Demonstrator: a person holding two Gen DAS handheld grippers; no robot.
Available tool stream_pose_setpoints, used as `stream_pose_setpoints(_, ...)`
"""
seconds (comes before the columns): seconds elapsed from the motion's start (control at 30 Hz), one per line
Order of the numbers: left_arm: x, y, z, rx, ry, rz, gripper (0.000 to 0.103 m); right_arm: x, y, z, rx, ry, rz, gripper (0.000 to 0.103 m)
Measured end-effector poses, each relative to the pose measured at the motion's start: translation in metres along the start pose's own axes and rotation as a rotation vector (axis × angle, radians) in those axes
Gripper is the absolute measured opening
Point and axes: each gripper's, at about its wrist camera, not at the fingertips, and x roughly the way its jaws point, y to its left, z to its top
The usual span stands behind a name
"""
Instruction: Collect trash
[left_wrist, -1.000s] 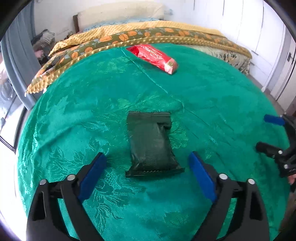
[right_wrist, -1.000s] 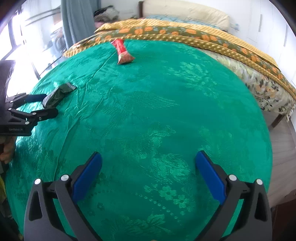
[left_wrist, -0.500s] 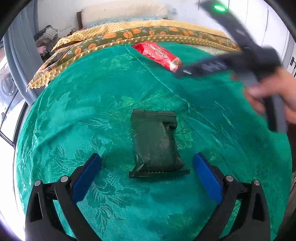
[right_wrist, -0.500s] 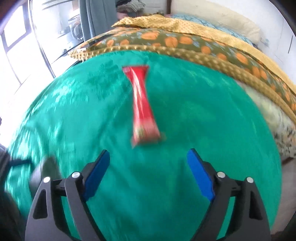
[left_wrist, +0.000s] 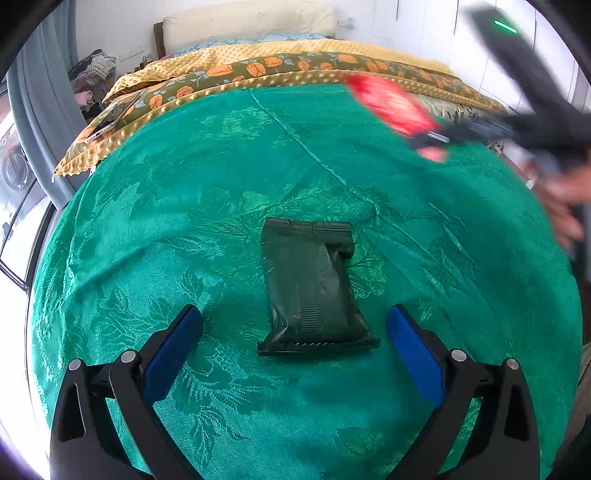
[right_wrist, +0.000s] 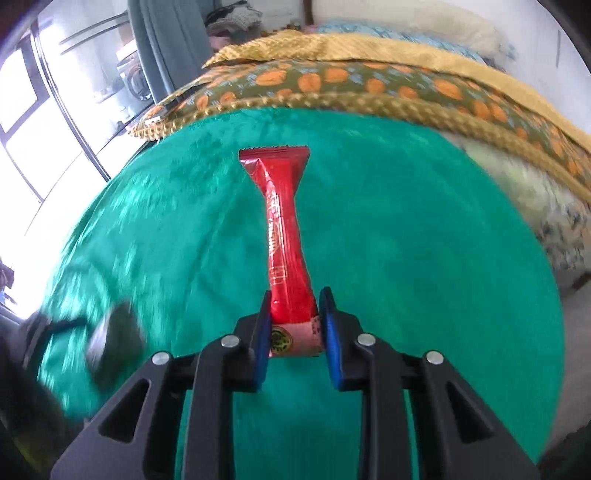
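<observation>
Trash on the bed comes down to two wrappers, and both show against the green floral bedspread (left_wrist: 155, 221) that covers most of either view. Behind it a yellow quilt with an orange-patterned band (left_wrist: 280, 68) lies across the bed, with a cream pillow (left_wrist: 247, 18) at the headboard.

The dark green wrapper (left_wrist: 310, 288) lies flat on the bedspread, its crimped end toward the camera, between the blue pads of the left gripper (left_wrist: 295, 341). That gripper is spread wide, its pads apart from the wrapper on both sides.

The red wrapper (right_wrist: 282, 229) is pinched at its near end by the right gripper (right_wrist: 295, 325), whose blue pads press against it from both sides; the rest of it stretches away over the bedspread. From the left wrist it appears blurred at upper right, lifted off the cloth.

No bin or bag shows in either view.
</observation>
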Motion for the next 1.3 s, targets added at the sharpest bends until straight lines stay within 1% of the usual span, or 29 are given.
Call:
stream_pose_setpoints(0.13,0.0,0.0,0.0,0.0,0.0,0.0,0.099,-0.034,-0.017,-0.05,0.064,0.081,-0.05,0.024)
stream_pose_setpoints(0.23,0.0,0.0,0.0,0.0,0.0,0.0,0.099,-0.057,-0.015,-0.09,0.097,0.109,-0.068,0.024)
stream_pose_setpoints(0.27,0.0,0.0,0.0,0.0,0.0,0.0,0.099,-0.061,-0.011,-0.1,0.106,0.113,-0.066,0.024)
stream_pose_setpoints(0.3,0.0,0.0,0.0,0.0,0.0,0.0,0.099,-0.065,-0.004,-0.113,0.118,0.11,-0.046,0.024)
stream_pose_setpoints(0.33,0.0,0.0,0.0,0.0,0.0,0.0,0.099,-0.066,0.001,-0.12,0.123,0.103,-0.032,0.026)
stream_pose_setpoints(0.37,0.0,0.001,0.0,0.0,0.0,0.0,0.099,-0.067,0.008,-0.127,0.123,0.089,-0.025,0.031)
stream_pose_setpoints(0.43,0.0,0.001,0.0,0.0,-0.001,0.0,0.099,-0.066,0.022,-0.139,0.112,0.039,-0.023,0.062)
stream_pose_setpoints(0.47,0.0,0.0,0.0,-0.001,-0.001,0.0,0.099,-0.065,0.026,-0.144,0.108,0.01,-0.022,0.069)
stream_pose_setpoints(0.5,0.0,0.001,0.0,-0.001,-0.001,0.0,0.099,-0.063,0.03,-0.147,0.104,-0.008,-0.032,0.073)
stream_pose_setpoints(0.57,0.0,0.001,0.0,-0.001,-0.001,0.001,0.099,-0.055,0.034,-0.155,0.078,-0.027,-0.072,0.075)
stream_pose_setpoints(0.63,0.0,0.001,0.0,-0.001,-0.001,0.0,0.099,-0.054,0.039,-0.16,0.046,-0.066,-0.087,0.08)
stream_pose_setpoints(0.73,0.0,0.001,0.0,0.0,-0.001,-0.001,0.099,-0.055,0.042,-0.166,0.029,-0.094,-0.093,0.085)
stream_pose_setpoints(0.93,-0.001,0.0,-0.001,-0.004,-0.002,0.007,0.099,-0.059,0.04,-0.174,0.011,-0.108,-0.075,0.086)
stream_pose_setpoints(1.03,-0.001,0.001,-0.001,-0.008,-0.003,0.001,0.099,-0.061,0.037,-0.174,0.006,-0.089,-0.057,0.086)
stream_pose_setpoints(1.23,-0.009,0.003,0.001,0.009,0.011,-0.063,0.098,-0.072,0.017,-0.16,0.043,-0.001,0.032,0.085)
stream_pose_setpoints(1.27,-0.011,0.002,0.002,0.004,0.008,-0.076,0.098,-0.075,0.017,-0.156,0.035,0.004,0.037,0.084)
stream_pose_setpoints(1.3,-0.012,0.002,0.004,0.0,0.005,-0.089,0.097,-0.076,0.017,-0.151,0.021,0.012,0.043,0.078)
